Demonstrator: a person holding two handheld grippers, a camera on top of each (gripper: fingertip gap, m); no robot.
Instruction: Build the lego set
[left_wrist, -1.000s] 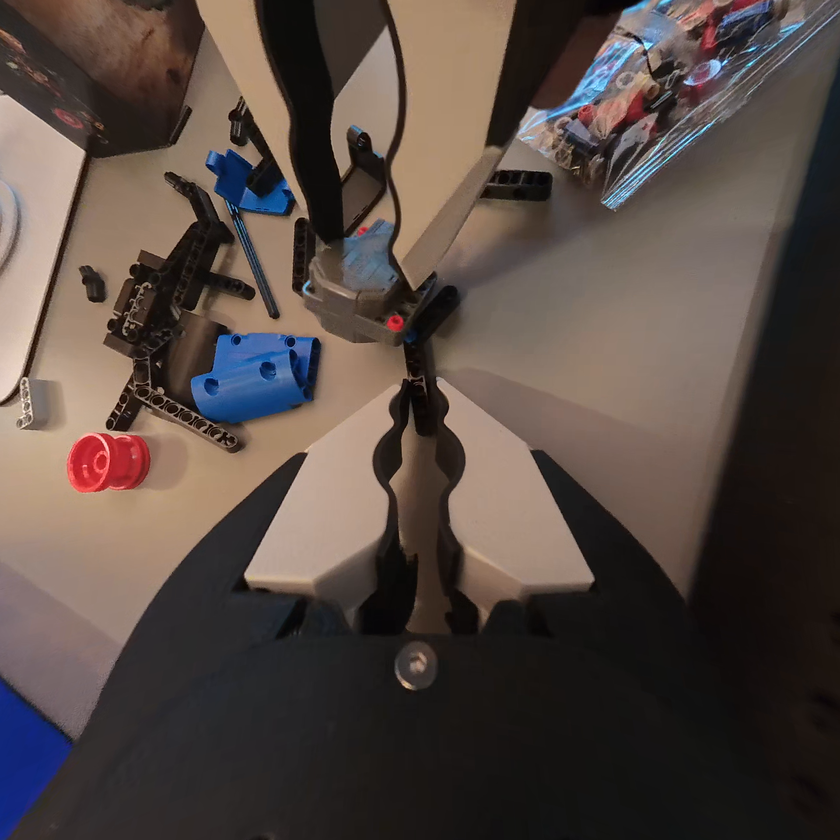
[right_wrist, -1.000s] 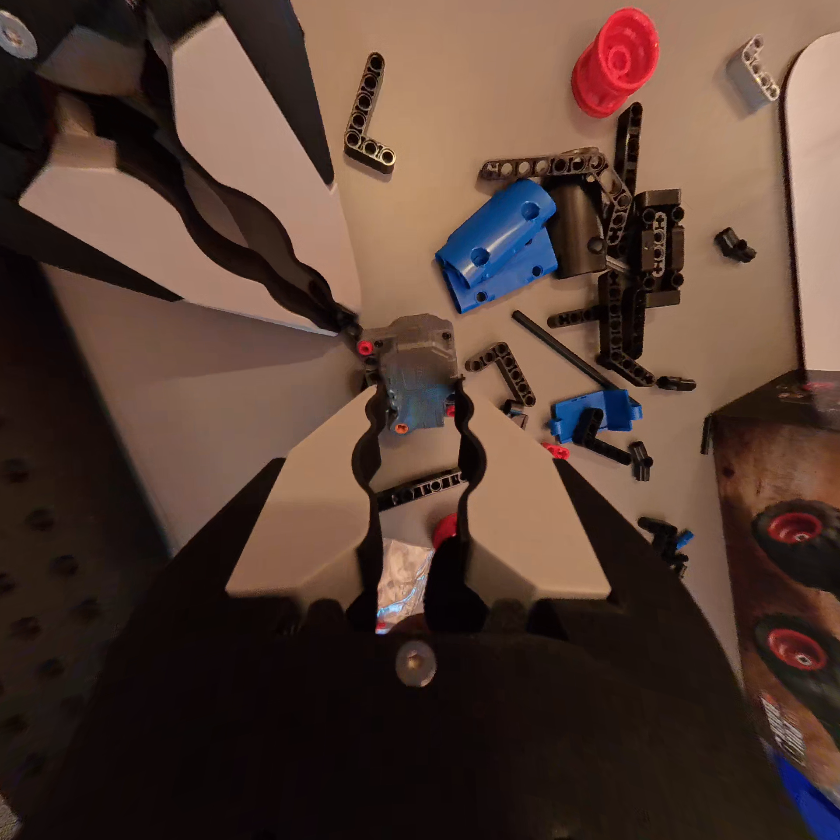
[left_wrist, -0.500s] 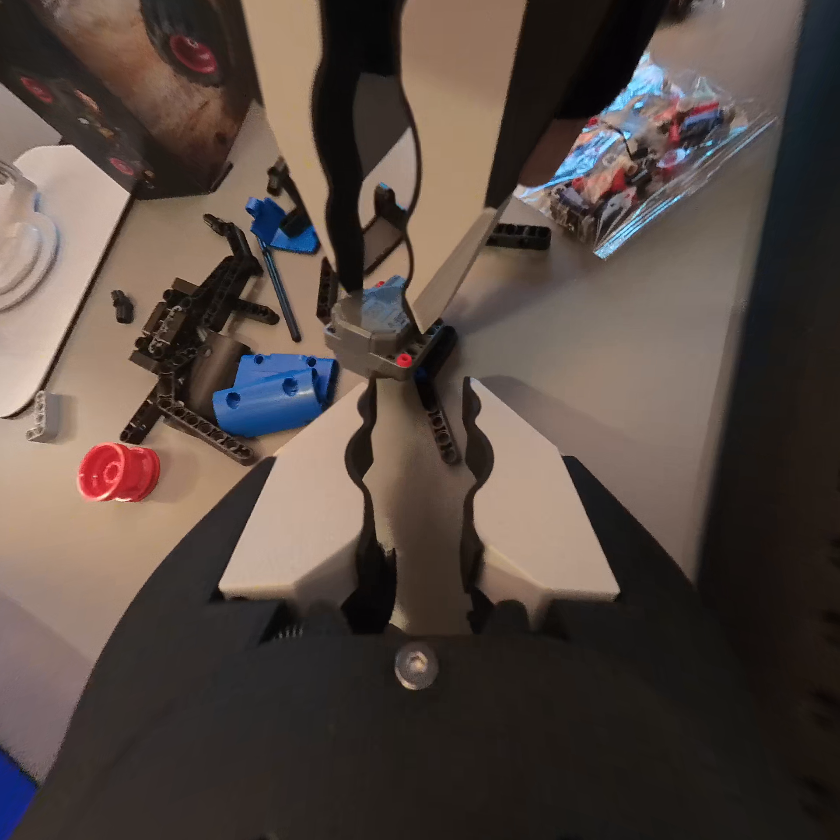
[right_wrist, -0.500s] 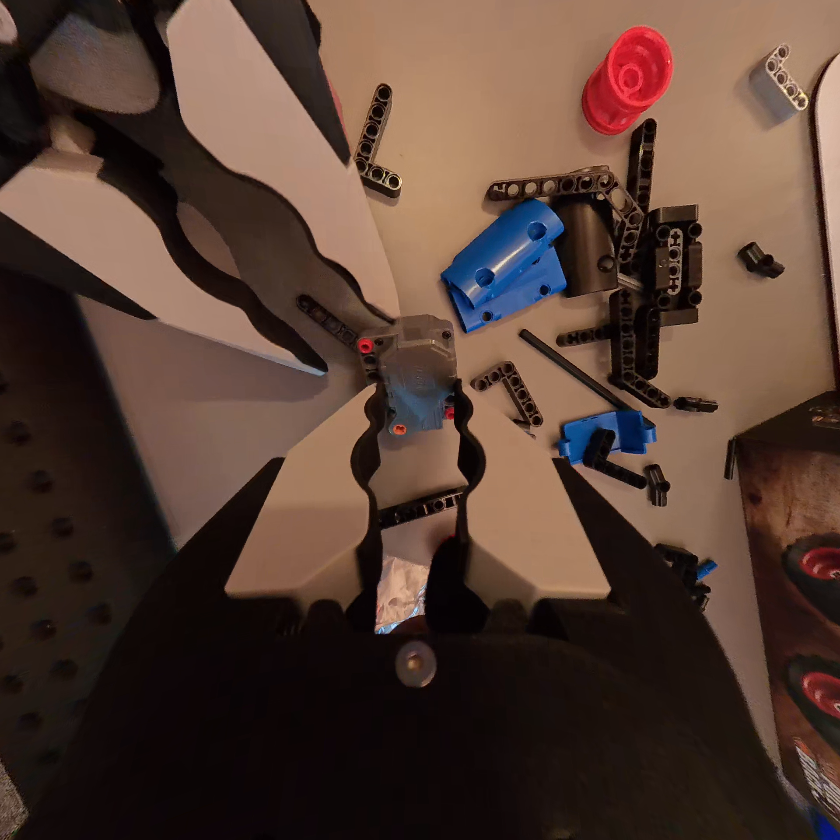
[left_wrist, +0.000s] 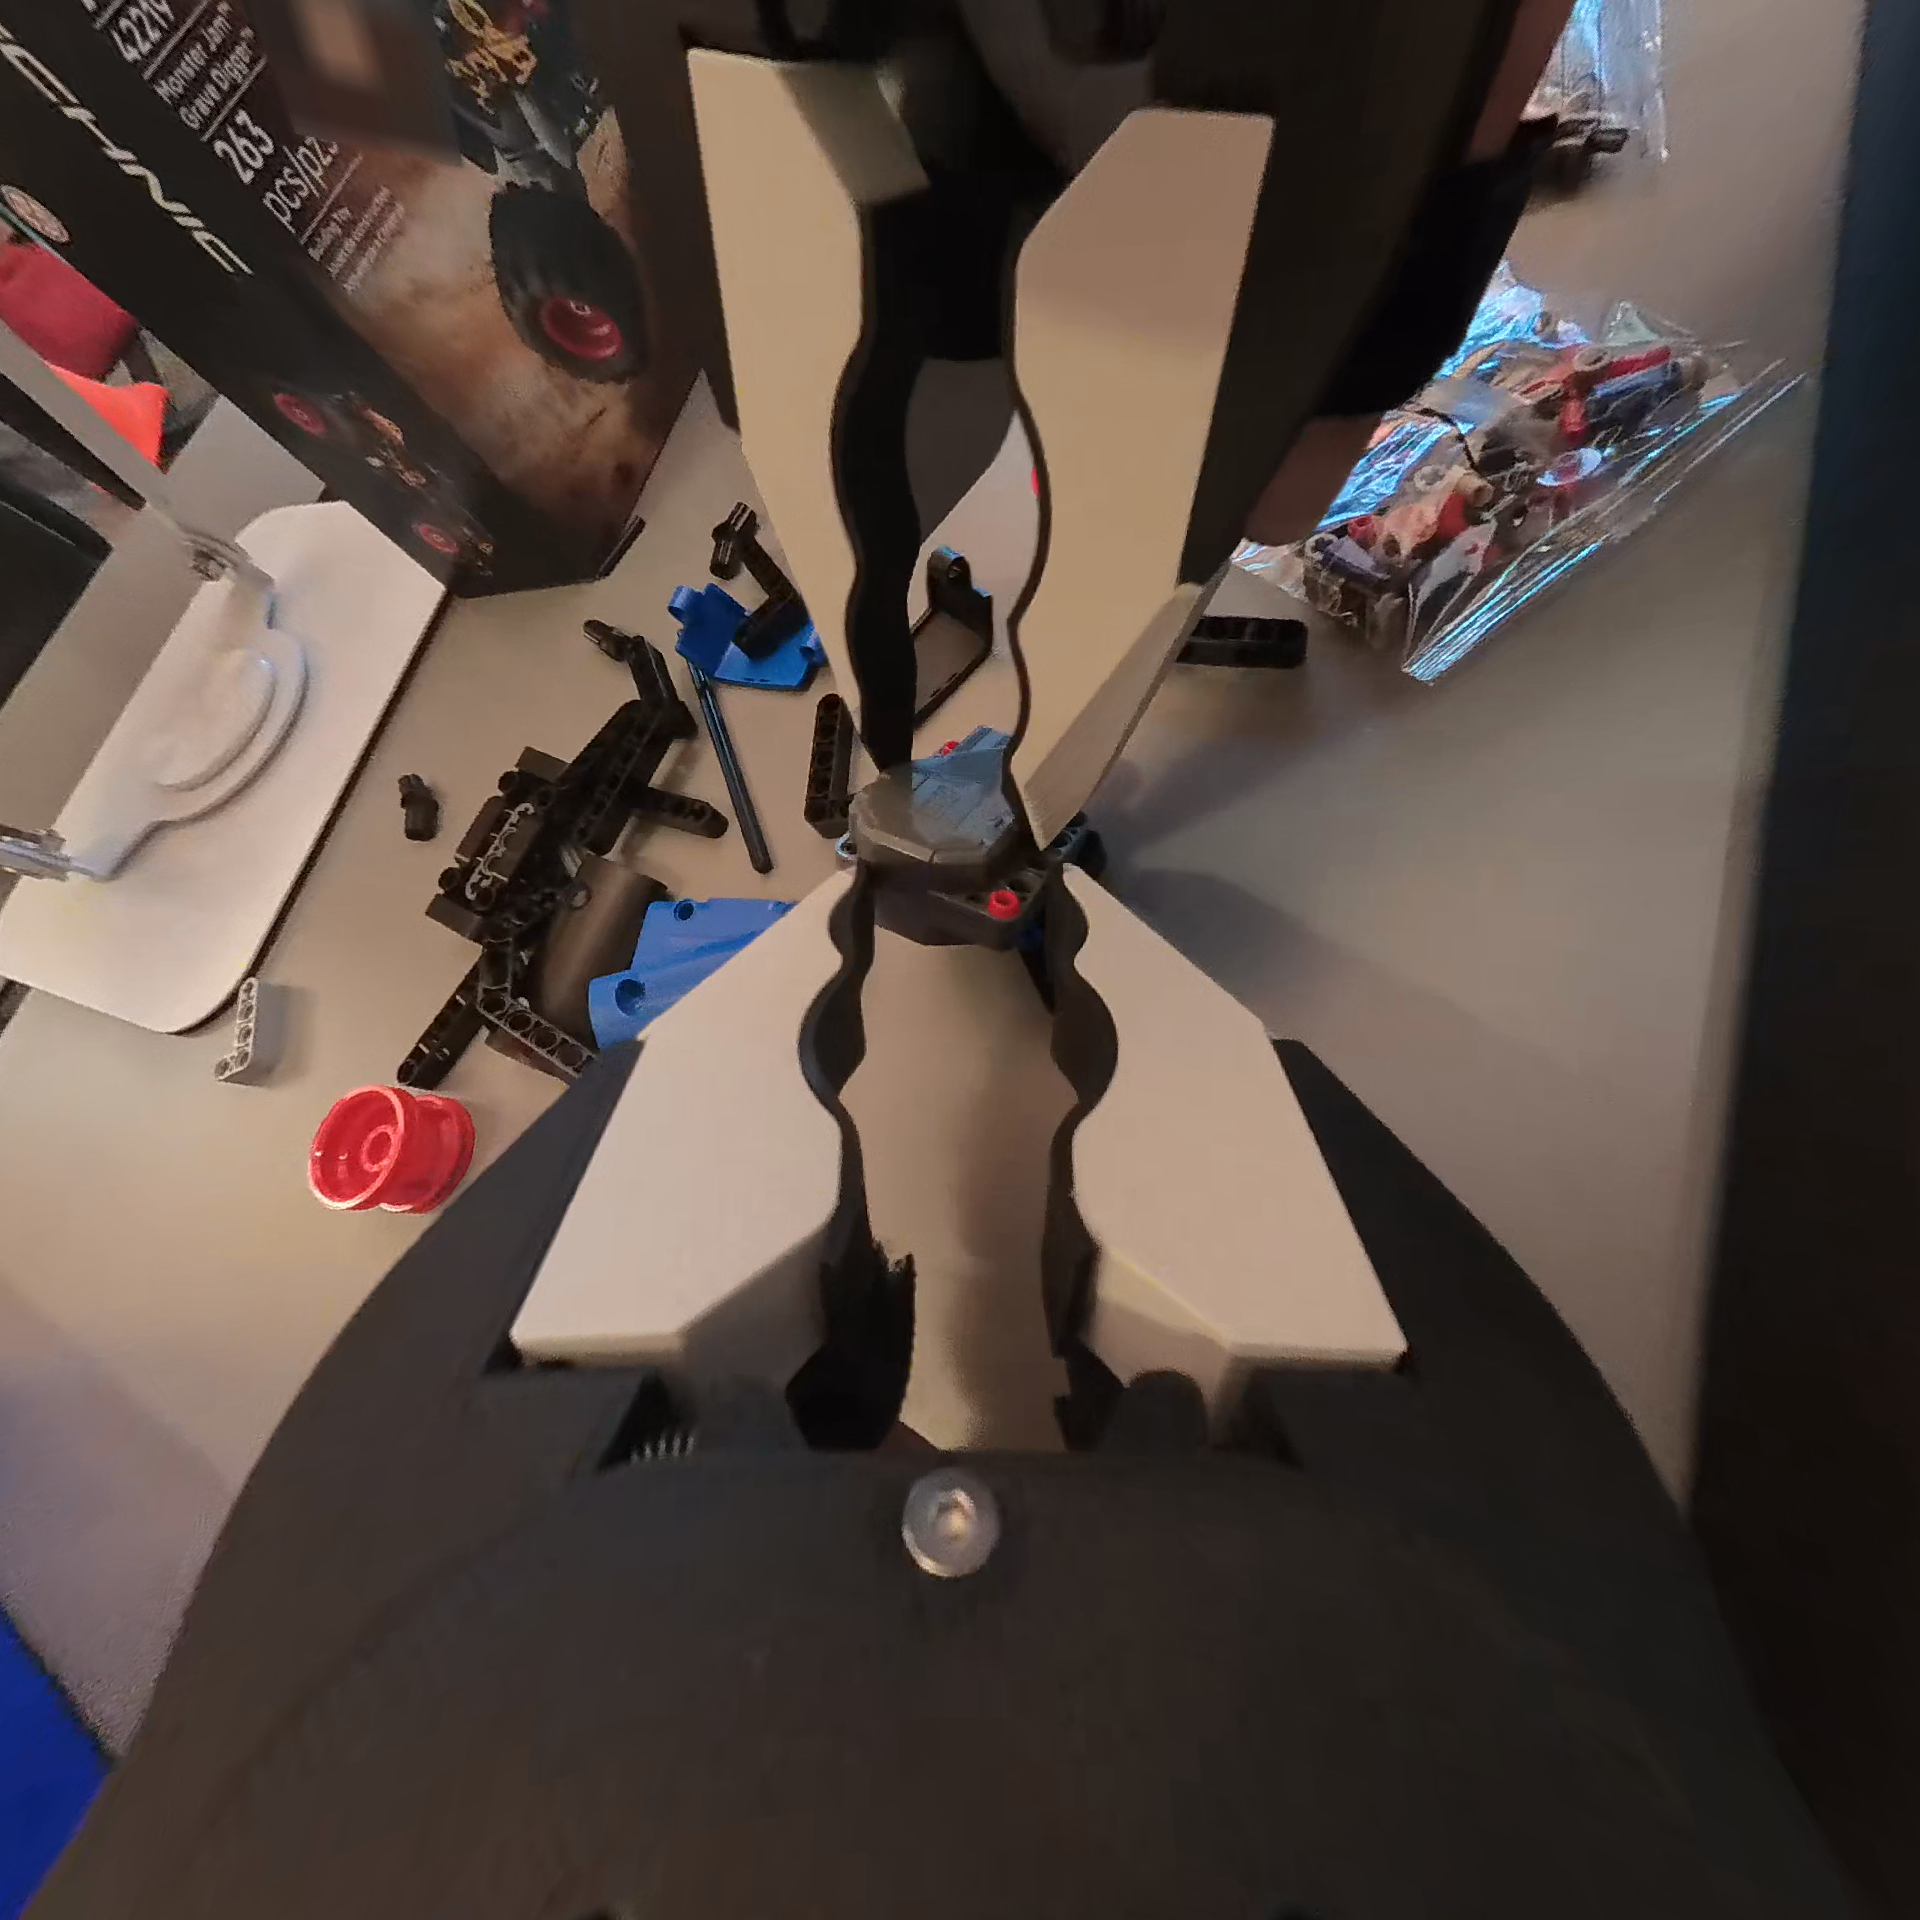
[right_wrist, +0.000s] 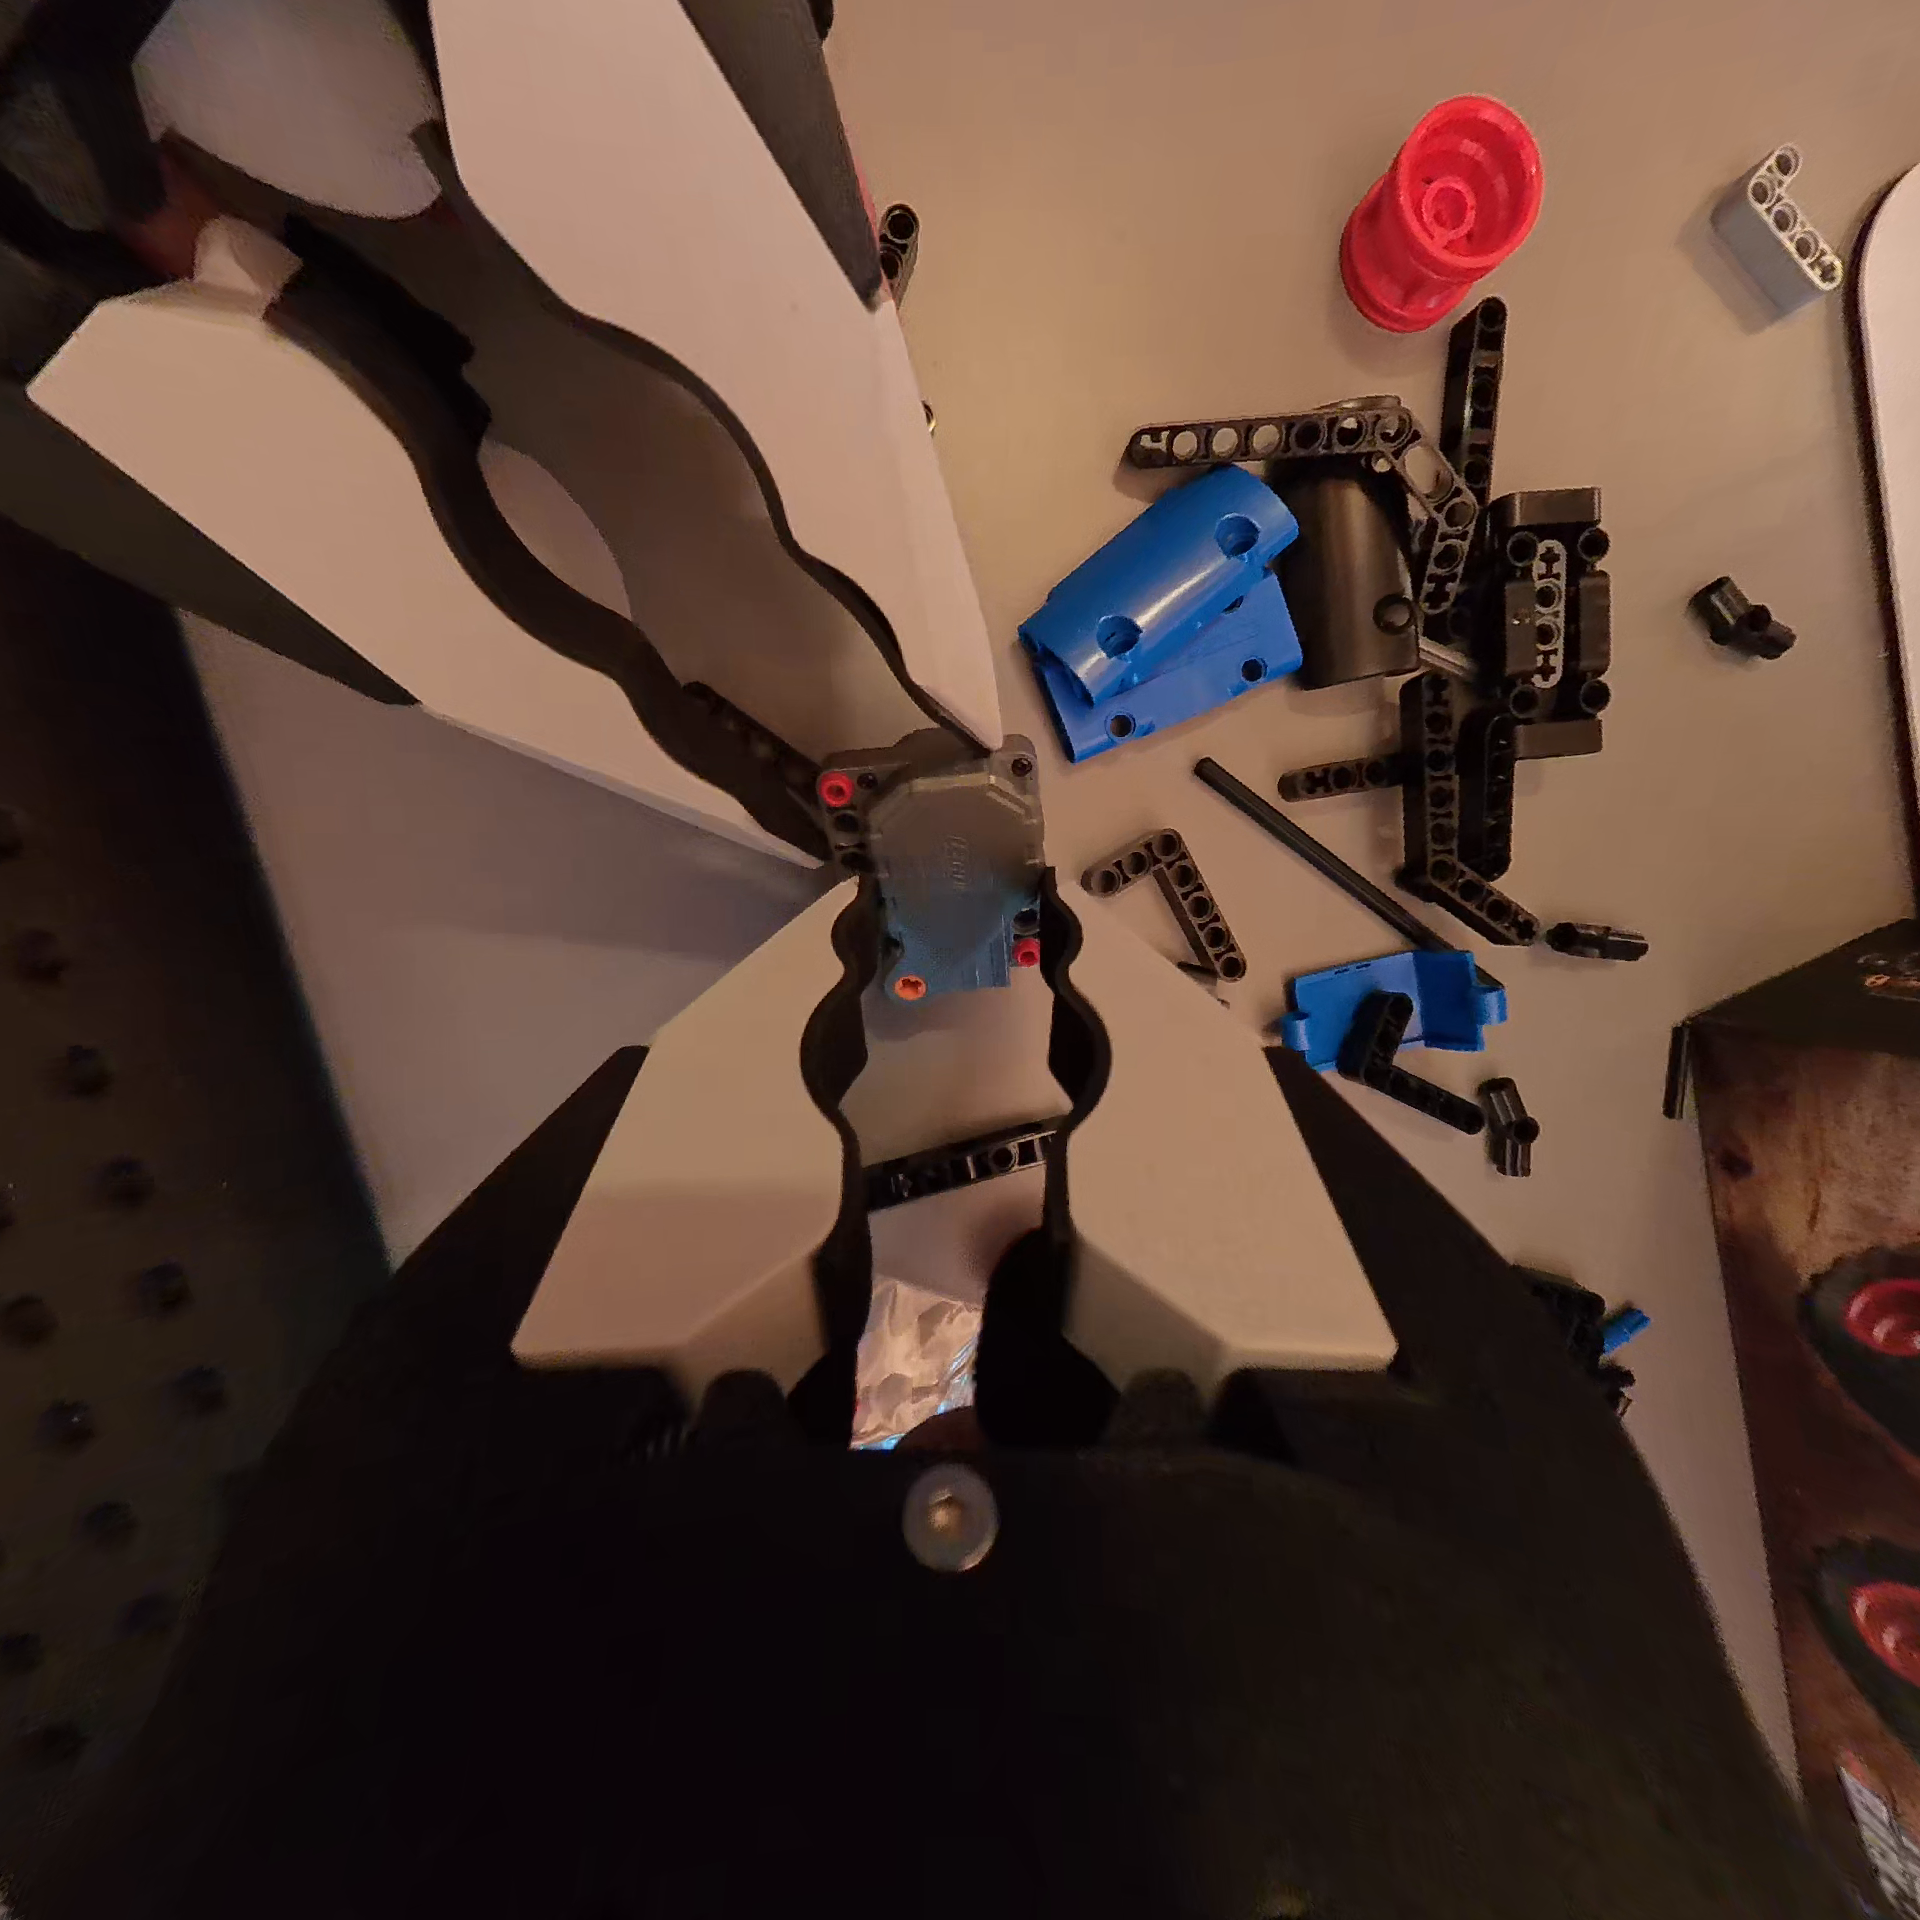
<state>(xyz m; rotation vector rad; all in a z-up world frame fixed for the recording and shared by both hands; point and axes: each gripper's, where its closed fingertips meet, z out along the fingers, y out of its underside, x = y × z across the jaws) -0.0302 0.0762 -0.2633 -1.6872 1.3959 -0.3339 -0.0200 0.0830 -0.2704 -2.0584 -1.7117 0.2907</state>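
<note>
A grey motor block with red pins (left_wrist: 935, 831) sits on the beige table (left_wrist: 1403, 883). My right gripper (right_wrist: 951, 894) is shut on its blue-grey end (right_wrist: 956, 842); in the left wrist view it comes down from the top (left_wrist: 951, 774). My left gripper (left_wrist: 961, 888) is open, with its tips on either side of the block's near end; I cannot tell whether they touch it. In the right wrist view it reaches in from the upper left (right_wrist: 909, 796). A straight black beam (right_wrist: 743, 732) lies between the left gripper's jaws and reaches the block.
Left of the block lie a blue panel (right_wrist: 1164, 613), a pile of black beams (right_wrist: 1496, 644), a black axle (right_wrist: 1320, 852), an L beam (right_wrist: 1174, 894) and a red wheel hub (left_wrist: 390, 1148). The set box (left_wrist: 416, 260) and a white stand base (left_wrist: 208, 748) are behind; a parts bag (left_wrist: 1507, 499) is far right. Less than 4 cm separates the two grippers' tips.
My left gripper let go of the black beam, opened and moved forward until its tips flank the block. The right gripper kept its hold on the block.
</note>
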